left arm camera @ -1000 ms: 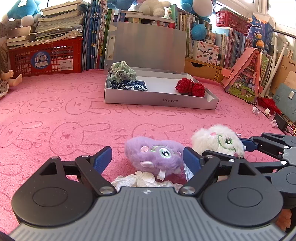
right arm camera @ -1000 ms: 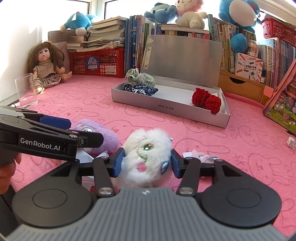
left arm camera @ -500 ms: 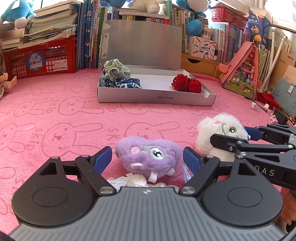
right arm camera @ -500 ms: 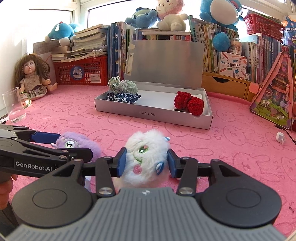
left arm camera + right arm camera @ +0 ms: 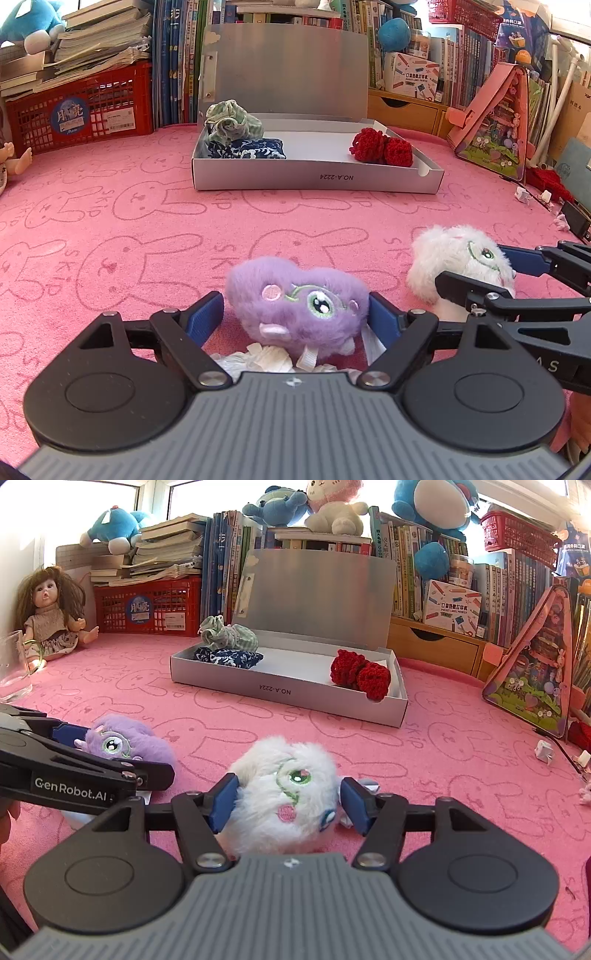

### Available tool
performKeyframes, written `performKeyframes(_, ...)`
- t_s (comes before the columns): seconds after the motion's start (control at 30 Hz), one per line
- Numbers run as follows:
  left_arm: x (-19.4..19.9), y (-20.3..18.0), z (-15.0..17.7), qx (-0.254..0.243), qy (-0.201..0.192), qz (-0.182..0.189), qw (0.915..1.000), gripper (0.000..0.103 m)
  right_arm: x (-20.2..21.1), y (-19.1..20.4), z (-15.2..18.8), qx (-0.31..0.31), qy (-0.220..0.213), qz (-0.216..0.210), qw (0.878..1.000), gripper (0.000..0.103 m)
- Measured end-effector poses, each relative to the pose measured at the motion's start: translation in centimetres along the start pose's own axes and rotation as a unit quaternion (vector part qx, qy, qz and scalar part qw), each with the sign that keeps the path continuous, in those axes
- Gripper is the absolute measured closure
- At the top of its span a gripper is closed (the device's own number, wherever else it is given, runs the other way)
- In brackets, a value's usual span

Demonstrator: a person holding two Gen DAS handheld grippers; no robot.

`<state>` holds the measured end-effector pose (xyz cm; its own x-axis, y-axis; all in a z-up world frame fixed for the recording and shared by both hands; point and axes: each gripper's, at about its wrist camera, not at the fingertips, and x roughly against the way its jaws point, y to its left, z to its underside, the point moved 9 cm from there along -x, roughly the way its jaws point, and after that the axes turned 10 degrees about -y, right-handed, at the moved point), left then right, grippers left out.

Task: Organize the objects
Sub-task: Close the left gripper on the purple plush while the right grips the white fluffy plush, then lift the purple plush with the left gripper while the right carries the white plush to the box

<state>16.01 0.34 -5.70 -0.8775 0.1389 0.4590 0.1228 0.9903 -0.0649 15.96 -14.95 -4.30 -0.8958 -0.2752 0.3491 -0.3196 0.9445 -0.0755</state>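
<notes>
Purple plush [image 5: 299,302] pinched between left gripper [image 5: 295,319] pads

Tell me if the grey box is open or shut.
Open: the box has its lid standing upright behind, with cloth bundles visible inside.

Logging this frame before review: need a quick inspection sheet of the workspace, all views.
Surface: pink bunny-print mat.
Job's things: open grey box holds green cloth, blue pouch and red yarn pieces; purple plush, white plush.
Clutter: crumpled paper, glass, paper scraps.
Grippers: left tool pinches purple plush; right tool pinches white plush.
Cables: dark cord at right edge.
Surroundings: doll, red basket, books, stuffed toys.
</notes>
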Motion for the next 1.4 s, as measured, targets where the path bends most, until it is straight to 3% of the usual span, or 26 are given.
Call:
performKeyframes(0.3, 0.7, 0.9, -1.0, -0.014, -0.017, -0.008, 0.9997, 0.016, 0.4, 0.6, 0.2, 0.014, 0.002, -0.025, 1.0, 0.022)
performKeyframes(0.57, 0.3, 0.8, 0.0, -0.018, -0.001, -0.013, 0.9998, 0.016, -0.2, 1.1, 0.8, 0.04, 0.014, -0.015, 0.999, 0.021)
performKeyframes(0.73, 0.2, 0.9, 0.2, -0.018, 0.001, -0.016, 0.9997, 0.016, -0.3, 1.3, 0.9, 0.049, 0.016, -0.011, 0.999, 0.034)
performKeyframes(1.23, 0.5, 0.3, -0.1, -0.023, -0.016, -0.026, 0.9993, 0.024, 0.1, 1.6, -0.7, 0.018, -0.001, -0.015, 1.0, 0.048)
performKeyframes(1.37, 0.8, 0.3, -0.6, -0.025, -0.023, -0.026, 0.9991, 0.024, 0.0, 1.2, -0.8, 0.008, 0.002, -0.014, 1.0, 0.048)
performKeyframes(1.4, 0.9, 0.3, -0.7, -0.024, -0.025, -0.027, 0.999, 0.024, -0.1, 1.2, -0.7, 0.013, 0.005, -0.01, 1.0, 0.04)
